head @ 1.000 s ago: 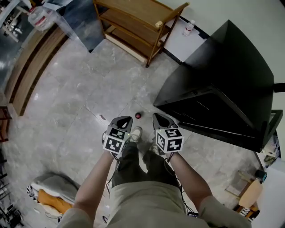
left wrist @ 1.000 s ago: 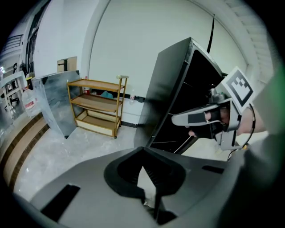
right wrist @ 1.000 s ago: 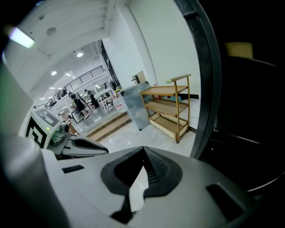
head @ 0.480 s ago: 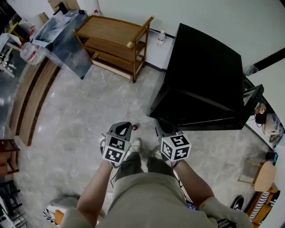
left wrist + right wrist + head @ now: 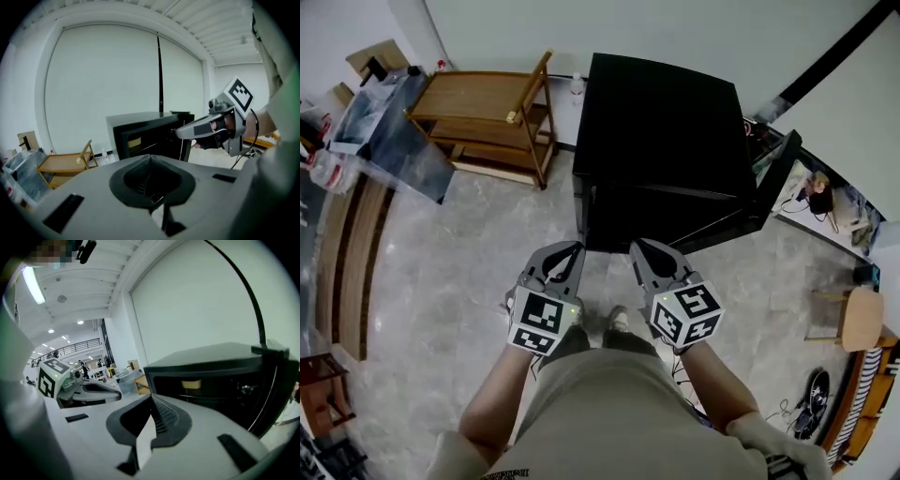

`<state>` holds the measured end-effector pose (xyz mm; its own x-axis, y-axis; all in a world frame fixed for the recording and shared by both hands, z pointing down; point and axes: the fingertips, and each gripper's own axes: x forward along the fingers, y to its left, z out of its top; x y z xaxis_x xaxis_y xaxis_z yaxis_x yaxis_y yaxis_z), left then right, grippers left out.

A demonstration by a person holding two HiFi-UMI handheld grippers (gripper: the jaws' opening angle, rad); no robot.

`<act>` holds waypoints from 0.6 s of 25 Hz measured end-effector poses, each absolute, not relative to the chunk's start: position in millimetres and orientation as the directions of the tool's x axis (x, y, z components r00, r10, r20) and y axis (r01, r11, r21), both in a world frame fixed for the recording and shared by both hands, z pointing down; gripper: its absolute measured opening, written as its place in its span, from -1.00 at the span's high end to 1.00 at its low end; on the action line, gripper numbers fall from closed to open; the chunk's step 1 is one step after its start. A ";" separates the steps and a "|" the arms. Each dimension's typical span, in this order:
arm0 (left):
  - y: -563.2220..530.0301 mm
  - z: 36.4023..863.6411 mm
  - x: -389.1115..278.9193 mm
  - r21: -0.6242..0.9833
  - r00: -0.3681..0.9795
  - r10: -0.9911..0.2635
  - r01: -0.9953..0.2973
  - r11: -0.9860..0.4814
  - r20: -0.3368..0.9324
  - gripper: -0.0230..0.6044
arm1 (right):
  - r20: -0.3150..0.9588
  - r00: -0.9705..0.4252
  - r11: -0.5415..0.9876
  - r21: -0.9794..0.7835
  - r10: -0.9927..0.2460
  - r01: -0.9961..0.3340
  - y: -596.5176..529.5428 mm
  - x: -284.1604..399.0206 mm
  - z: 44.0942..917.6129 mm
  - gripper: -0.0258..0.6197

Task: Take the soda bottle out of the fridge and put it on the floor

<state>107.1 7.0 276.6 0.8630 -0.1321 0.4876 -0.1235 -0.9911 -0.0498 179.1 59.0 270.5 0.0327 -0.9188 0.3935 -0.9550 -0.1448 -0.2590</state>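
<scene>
A black fridge (image 5: 661, 122) stands right ahead of me, its door (image 5: 775, 173) swung open to the right. On a shelf inside sits a pale yellow thing (image 5: 191, 384), also seen in the left gripper view (image 5: 133, 140); I cannot tell whether it is the soda bottle. My left gripper (image 5: 565, 258) and right gripper (image 5: 645, 251) hang side by side above the floor just short of the fridge front. Both are shut with nothing between the jaws, as their own views show for the left gripper (image 5: 151, 157) and the right gripper (image 5: 151, 397).
A wooden shelf cart (image 5: 483, 117) stands left of the fridge, with a small water bottle (image 5: 577, 86) on the floor by the wall between them. A wooden chair (image 5: 853, 319) and clutter lie to the right. My feet (image 5: 617, 319) are on the grey marble floor (image 5: 441, 281).
The view has swung right and forward, so the fridge now sits straight ahead and both grippers are closer to its front. The small red thing on the floor has left the view.
</scene>
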 end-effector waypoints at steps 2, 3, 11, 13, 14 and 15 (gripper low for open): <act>21.0 265.0 121.2 -0.041 0.878 -0.087 -0.077 -0.996 0.471 0.91 | 0.365 0.056 -0.148 -0.228 -0.929 -0.962 71.4 187.3 244.7 0.93; 28.4 259.0 127.1 -0.037 0.883 -0.064 -0.053 -0.998 0.465 0.91 | 0.349 0.069 -0.152 -0.215 -0.934 -0.965 77.3 191.5 232.0 0.93; 67.2 199.4 166.8 -0.086 0.939 0.046 0.079 -0.993 0.341 0.91 | 0.225 0.222 -0.255 -0.131 -0.949 -0.958 123.5 227.1 159.4 0.93; 75.6 183.3 175.1 -0.105 0.948 0.070 0.107 -0.989 0.310 0.91 | 0.204 0.252 -0.278 -0.115 -0.946 -0.954 134.0 233.4 148.1 0.93; 79.5 175.1 179.6 -0.115 0.952 0.083 0.121 -0.986 0.294 0.91 | 0.194 0.262 -0.286 -0.110 -0.945 -0.952 139.1 235.8 142.6 0.93; 82.9 167.8 184.5 -0.124 0.955 0.095 0.134 -0.983 0.281 0.91 | 0.183 0.269 -0.291 -0.106 -0.946 -0.951 144.1 237.7 136.5 0.93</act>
<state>184.5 82.9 167.8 0.9550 0.0947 0.2811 0.1340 -0.9832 -0.1242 237.7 144.1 136.5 0.2687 -0.9457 0.1830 -0.9509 -0.2908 -0.1062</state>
